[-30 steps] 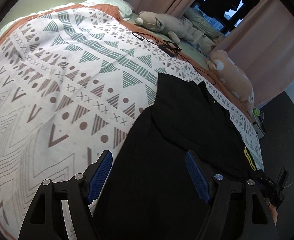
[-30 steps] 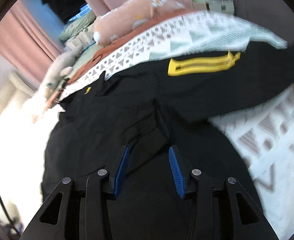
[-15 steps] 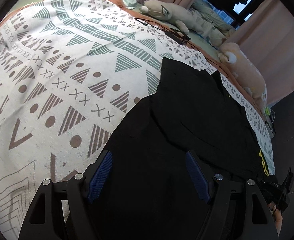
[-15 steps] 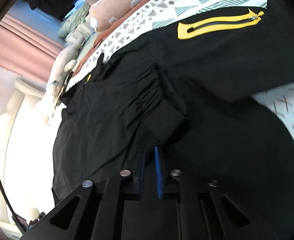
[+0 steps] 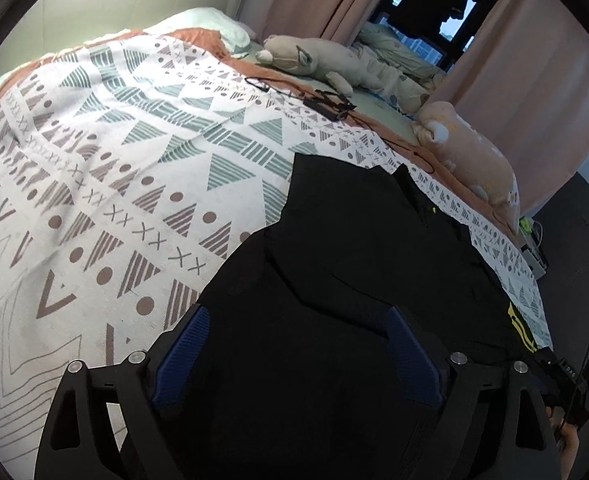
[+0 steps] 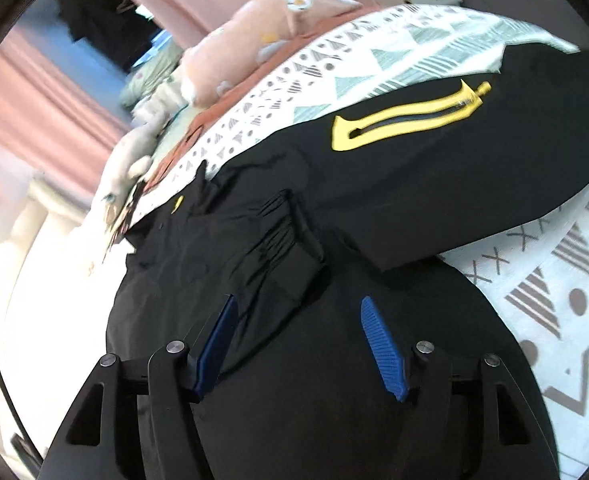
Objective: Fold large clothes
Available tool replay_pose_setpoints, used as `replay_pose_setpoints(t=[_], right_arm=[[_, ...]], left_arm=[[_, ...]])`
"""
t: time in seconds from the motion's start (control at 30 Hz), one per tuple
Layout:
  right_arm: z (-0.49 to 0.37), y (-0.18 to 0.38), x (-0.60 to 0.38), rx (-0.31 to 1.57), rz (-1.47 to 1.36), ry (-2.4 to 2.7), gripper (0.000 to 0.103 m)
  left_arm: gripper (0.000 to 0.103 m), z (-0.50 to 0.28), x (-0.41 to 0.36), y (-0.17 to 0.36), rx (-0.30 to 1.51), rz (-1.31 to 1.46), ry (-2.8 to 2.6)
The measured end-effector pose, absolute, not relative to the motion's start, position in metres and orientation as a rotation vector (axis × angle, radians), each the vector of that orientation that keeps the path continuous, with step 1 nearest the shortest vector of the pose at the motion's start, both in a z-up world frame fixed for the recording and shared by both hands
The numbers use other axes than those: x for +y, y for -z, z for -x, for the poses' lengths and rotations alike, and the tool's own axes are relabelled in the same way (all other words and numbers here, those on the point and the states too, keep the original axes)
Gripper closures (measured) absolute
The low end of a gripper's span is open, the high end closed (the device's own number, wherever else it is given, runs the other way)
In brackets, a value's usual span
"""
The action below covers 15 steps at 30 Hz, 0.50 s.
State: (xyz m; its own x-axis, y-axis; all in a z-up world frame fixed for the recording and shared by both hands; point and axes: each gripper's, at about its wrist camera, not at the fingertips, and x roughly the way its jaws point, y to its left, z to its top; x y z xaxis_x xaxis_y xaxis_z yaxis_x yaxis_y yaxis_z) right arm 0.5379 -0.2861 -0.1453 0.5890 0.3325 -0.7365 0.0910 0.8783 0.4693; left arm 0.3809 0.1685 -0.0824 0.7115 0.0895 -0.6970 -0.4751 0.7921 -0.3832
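**Black jacket spread on the bed**

A large black jacket (image 6: 374, 208) lies flat on the patterned bedspread (image 5: 114, 184), near the bed's edge. One sleeve is folded in across the body, its gathered elastic cuff (image 6: 294, 240) resting near the middle of the garment. A yellow-trimmed zip pocket (image 6: 406, 120) shows on the upper layer, and a small yellow mark (image 6: 178, 203) sits near the collar end. The fabric is slightly creased.
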Motion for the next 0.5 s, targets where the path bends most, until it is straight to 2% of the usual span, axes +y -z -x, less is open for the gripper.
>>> replay_pose_setpoints(t=[0.17, 0.27, 0.33, 0.37, 0.43, 0.5], right_arm=[[-0.517, 0.126, -0.306, 0.926, -0.574, -0.161, 0.038], [-0.499, 0.109, -0.314, 0.929, -0.514, -0.158, 0.038], [-0.486, 0.098, -0.330, 0.924, -0.503, -0.155, 0.038], [-0.481, 0.093, -0.337, 0.920, -0.503, -0.152, 0.036], [-0.473, 0.083, -0.352, 0.904, -0.494, -0.133, 0.025], [-0.462, 0.069, -0.372, 0.878, -0.476, -0.102, 0.022]], left_arm=[[0.007, -0.369, 0.143, 0.052, 0.671, 0.571, -0.283], [0.001, -0.361, 0.124, 0.036, 0.631, 0.566, -0.255], [0.001, -0.358, 0.111, 0.030, 0.616, 0.565, -0.236], [0.001, -0.359, 0.106, 0.028, 0.613, 0.561, -0.230], [0.001, -0.361, 0.094, 0.027, 0.614, 0.556, -0.227], [0.001, -0.364, 0.084, 0.029, 0.622, 0.568, -0.215]])
